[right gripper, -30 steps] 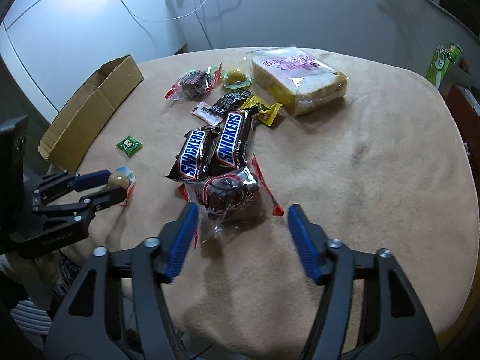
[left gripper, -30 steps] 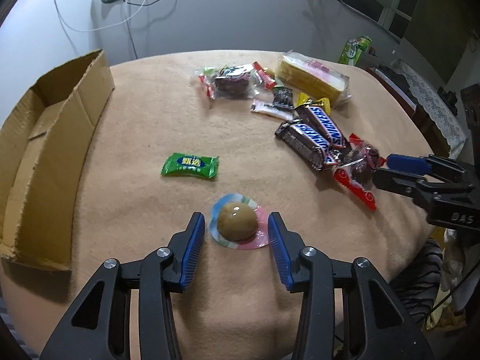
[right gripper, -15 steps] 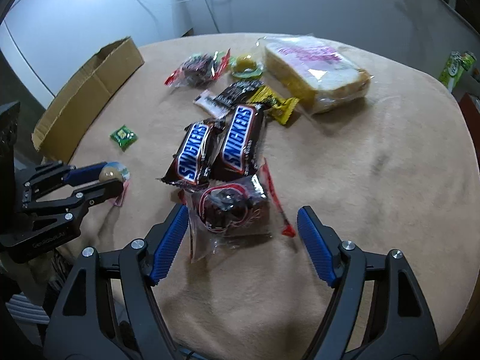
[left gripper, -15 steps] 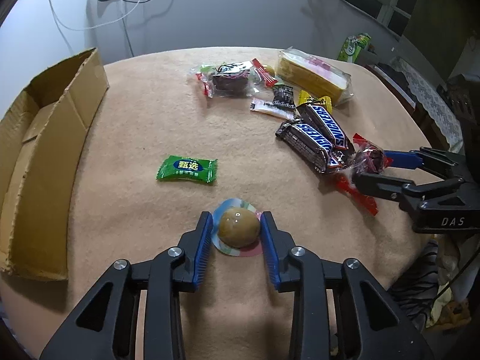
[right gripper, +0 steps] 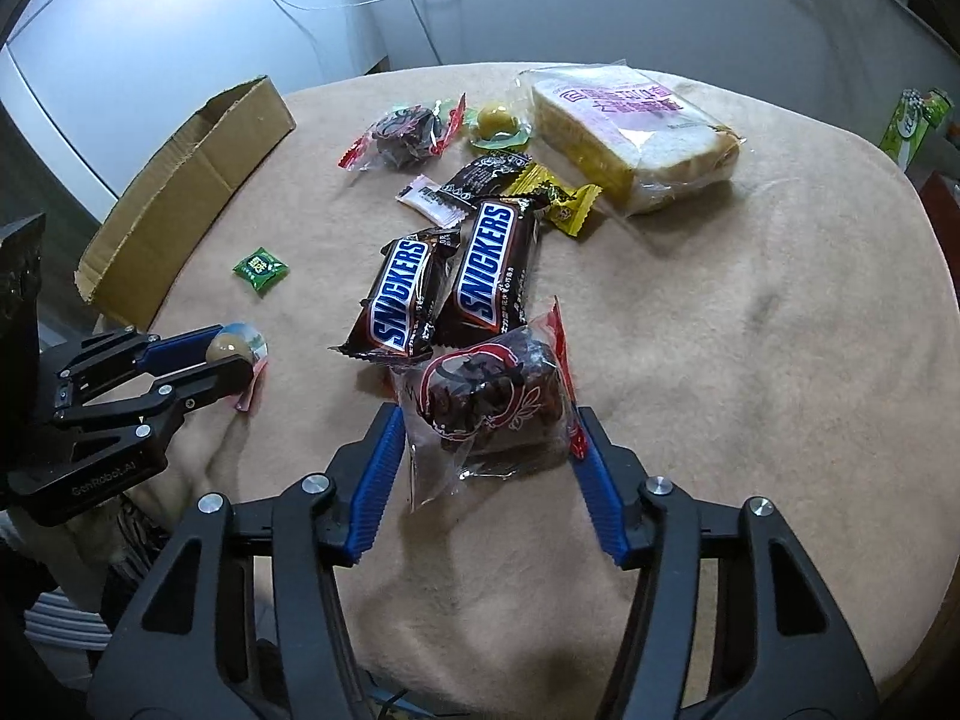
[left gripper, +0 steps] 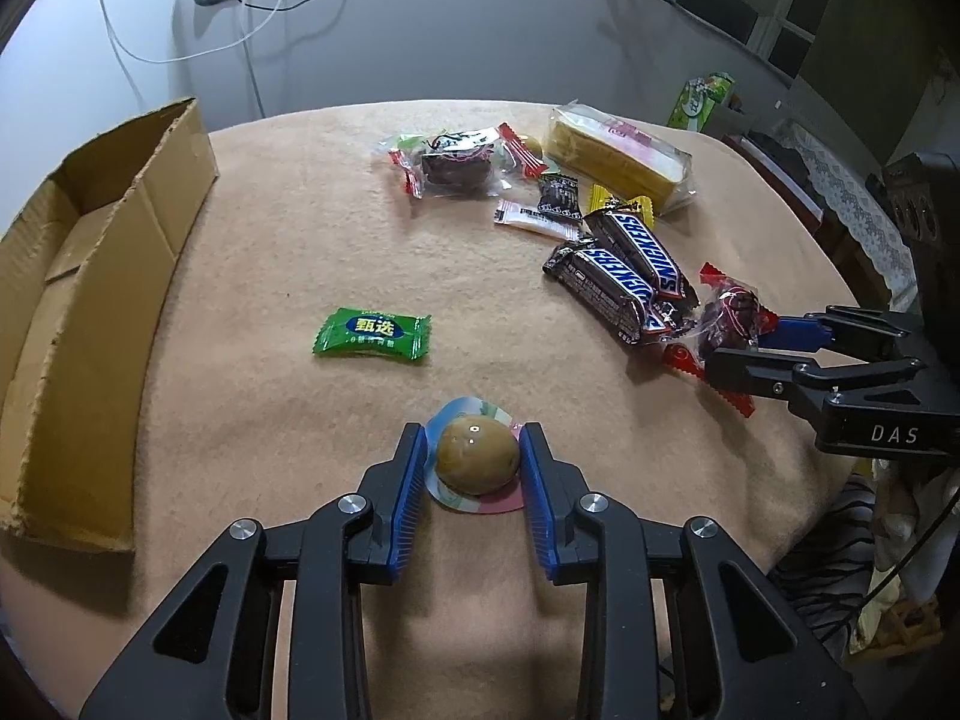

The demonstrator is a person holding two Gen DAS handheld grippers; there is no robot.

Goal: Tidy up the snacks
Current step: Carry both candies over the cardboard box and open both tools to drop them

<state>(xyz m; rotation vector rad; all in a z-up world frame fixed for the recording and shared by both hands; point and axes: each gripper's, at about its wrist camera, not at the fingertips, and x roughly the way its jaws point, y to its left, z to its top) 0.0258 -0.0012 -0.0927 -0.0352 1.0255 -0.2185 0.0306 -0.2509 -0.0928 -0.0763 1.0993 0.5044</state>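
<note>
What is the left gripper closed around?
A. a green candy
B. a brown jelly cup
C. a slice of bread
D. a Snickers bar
B: the left gripper has its blue pads against both sides of the brown jelly cup; the green candy lies apart.

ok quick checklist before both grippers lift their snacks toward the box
1. Left gripper shut on jelly cup: ok, pads touch both sides.
2. Right gripper shut on the dark cake packet: ok, pads press the wrapper's sides.
3. Packet clear of Snickers bars: not ok, it touches them.
4. Cardboard box open: ok.
5. Green candy out of the left path: cannot tell.
</note>
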